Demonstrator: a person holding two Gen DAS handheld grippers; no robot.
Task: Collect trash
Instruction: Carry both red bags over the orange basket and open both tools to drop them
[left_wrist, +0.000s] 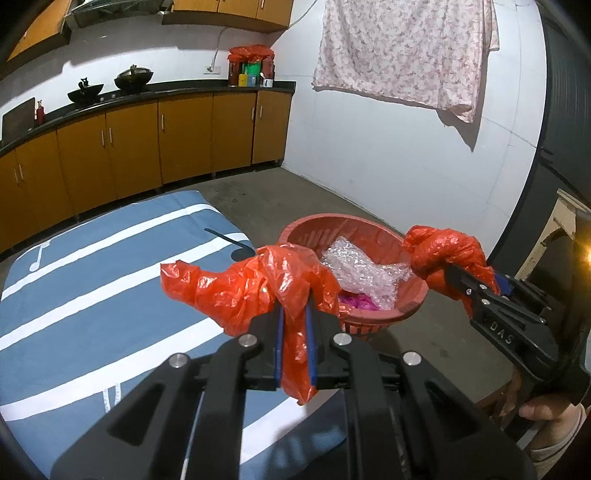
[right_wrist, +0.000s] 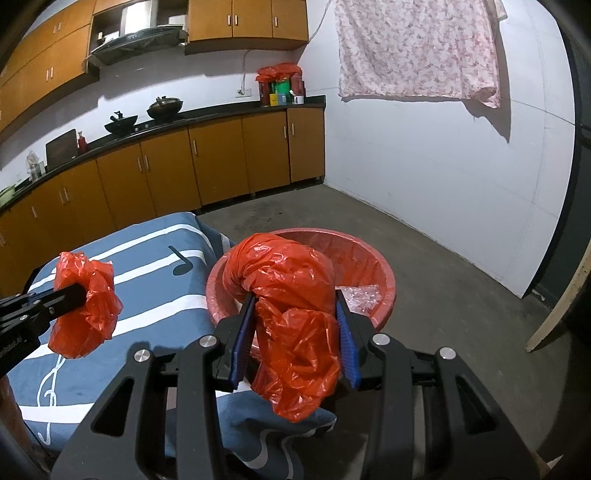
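A red basket (left_wrist: 413, 295) stands on the floor beside the table, with bubble wrap (left_wrist: 364, 271) and pink scraps inside. My left gripper (left_wrist: 294, 306) is shut on a crumpled orange plastic bag (left_wrist: 251, 288), held above the table edge next to the basket. My right gripper (right_wrist: 295, 295) is shut on a second orange plastic bag (right_wrist: 291, 295), held over the basket (right_wrist: 384, 280). The right gripper also shows in the left wrist view (left_wrist: 472, 280) with its bag (left_wrist: 443, 251). The left gripper shows in the right wrist view (right_wrist: 79, 291) with its bag (right_wrist: 85, 306).
The table has a blue cloth with white stripes and music notes (left_wrist: 92, 277). Orange kitchen cabinets (left_wrist: 147, 147) with a dark counter and woks run along the back. A floral sheet (left_wrist: 402, 51) hangs on the white wall. Bare concrete floor (right_wrist: 443, 288) lies to the right.
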